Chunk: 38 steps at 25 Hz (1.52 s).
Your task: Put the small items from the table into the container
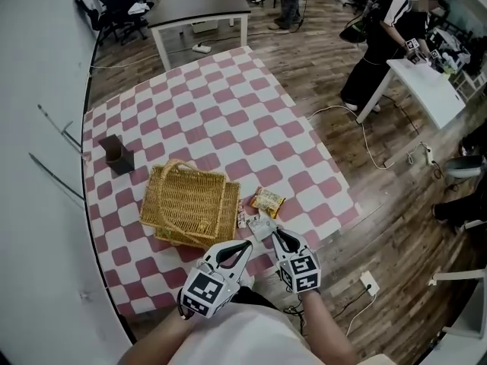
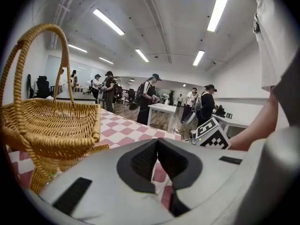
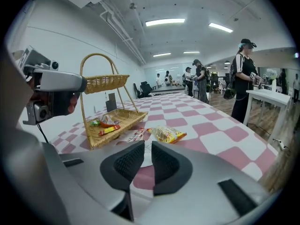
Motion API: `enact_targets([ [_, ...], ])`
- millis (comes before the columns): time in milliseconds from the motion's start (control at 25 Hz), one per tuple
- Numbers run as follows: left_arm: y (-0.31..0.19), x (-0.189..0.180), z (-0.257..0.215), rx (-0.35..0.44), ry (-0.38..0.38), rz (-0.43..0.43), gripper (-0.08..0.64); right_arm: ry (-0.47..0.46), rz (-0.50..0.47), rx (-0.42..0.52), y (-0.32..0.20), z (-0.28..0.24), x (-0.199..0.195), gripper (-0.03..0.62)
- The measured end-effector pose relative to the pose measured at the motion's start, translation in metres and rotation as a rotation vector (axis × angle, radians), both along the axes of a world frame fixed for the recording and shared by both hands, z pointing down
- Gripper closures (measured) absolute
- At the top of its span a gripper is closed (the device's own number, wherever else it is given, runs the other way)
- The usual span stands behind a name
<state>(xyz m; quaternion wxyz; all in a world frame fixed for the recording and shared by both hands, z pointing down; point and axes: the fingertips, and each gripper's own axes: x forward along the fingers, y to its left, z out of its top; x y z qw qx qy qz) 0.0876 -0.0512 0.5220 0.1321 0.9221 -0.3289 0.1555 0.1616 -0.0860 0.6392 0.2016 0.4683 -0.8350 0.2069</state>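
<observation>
A wicker basket (image 1: 190, 204) (image 2: 47, 121) (image 3: 110, 118) with a tall handle lies on the pink-checked table; some wrapped sweets (image 3: 105, 123) lie in it. To its right on the cloth are a yellow snack packet (image 1: 268, 201) (image 3: 166, 134), a small candy bar (image 1: 241, 219) (image 3: 133, 136) and a pale packet (image 1: 259, 226) (image 3: 146, 151). My right gripper (image 1: 268, 233) (image 3: 147, 144) is low over the pale packet, jaws a narrow gap apart, the packet showing through the gap. My left gripper (image 1: 247, 244) (image 2: 157, 141) hangs beside the basket's near corner, tips together, empty.
A dark brown cup (image 1: 116, 154) stands near the table's left edge. The table's near edge runs just below both grippers. A person (image 1: 392, 36) stands at a white table (image 1: 426, 90) on the far right; a dark table (image 1: 198, 2) is at the back.
</observation>
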Motion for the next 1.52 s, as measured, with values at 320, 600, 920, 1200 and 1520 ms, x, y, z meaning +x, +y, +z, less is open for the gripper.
enact_targets([
  [320, -0.010, 0.013, 0.008, 0.000, -0.020, 0.021, 0.566, 0.039, 0.001, -0.060, -0.007, 0.022, 0.007, 0.446],
  [600, -0.012, 0.015, 0.009, -0.018, -0.025, 0.017, 0.556, 0.034, -0.010, -0.131, -0.011, 0.042, 0.003, 0.400],
  [920, -0.011, 0.006, 0.008, -0.025, -0.033, -0.007, 0.548, 0.001, -0.032, -0.179, -0.015, 0.050, -0.006, 0.391],
  [1200, -0.011, -0.002, 0.002, -0.023, -0.039, -0.015, 0.548, -0.016, -0.032, -0.199, -0.019, 0.050, -0.012, 0.445],
  [1520, -0.008, -0.005, -0.001, -0.017, -0.032, -0.013, 0.548, -0.009, -0.028, -0.202, -0.016, 0.046, -0.011, 0.551],
])
